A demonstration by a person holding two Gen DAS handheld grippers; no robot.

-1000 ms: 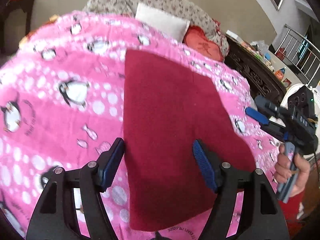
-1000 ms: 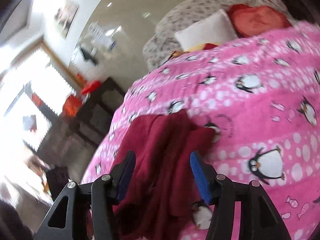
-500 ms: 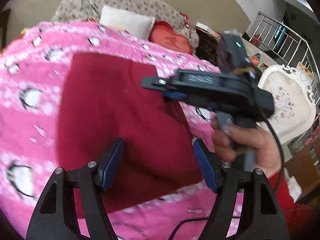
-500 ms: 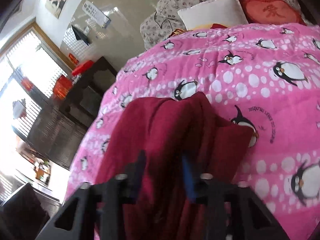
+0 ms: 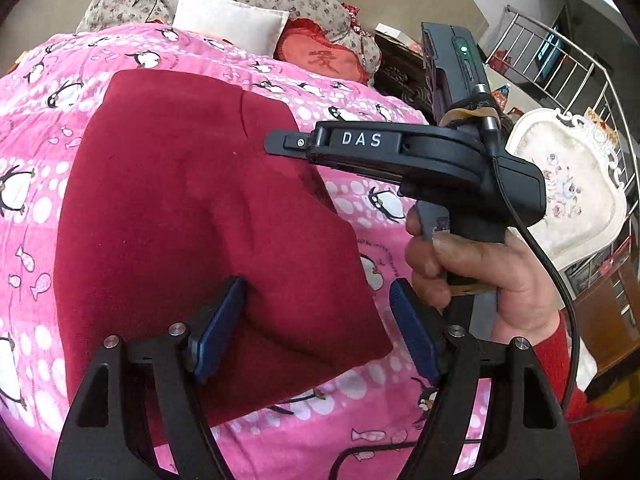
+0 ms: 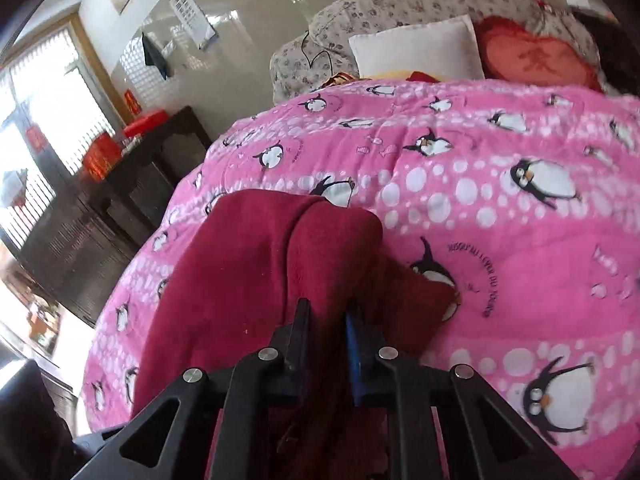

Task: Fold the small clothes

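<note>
A dark red garment [image 5: 180,200] lies spread on the pink penguin blanket [image 5: 36,128]. My left gripper [image 5: 316,292] hovers over its near right corner. Its jaws are opening, the cloth lies below and between them, and neither pad presses on it. In the left wrist view, my right gripper [image 5: 280,148] reaches in from the right over the garment's right edge, held by a hand [image 5: 480,268]. In the right wrist view, the right gripper [image 6: 326,308] is closing, its pads pinching a raised fold of the red garment [image 6: 240,272] that bunches up ahead of it.
A white pillow [image 5: 232,20] and a red heart cushion [image 5: 320,60] lie at the bed's far end. A white chair [image 5: 568,184] and a metal railing [image 5: 560,60] stand to the right. Dark wooden furniture [image 6: 100,220] stands along the left of the right wrist view.
The right gripper swung in over the garment's right edge and closed from wide open onto a fold of red cloth. The left gripper shifted right toward the garment's near right corner.
</note>
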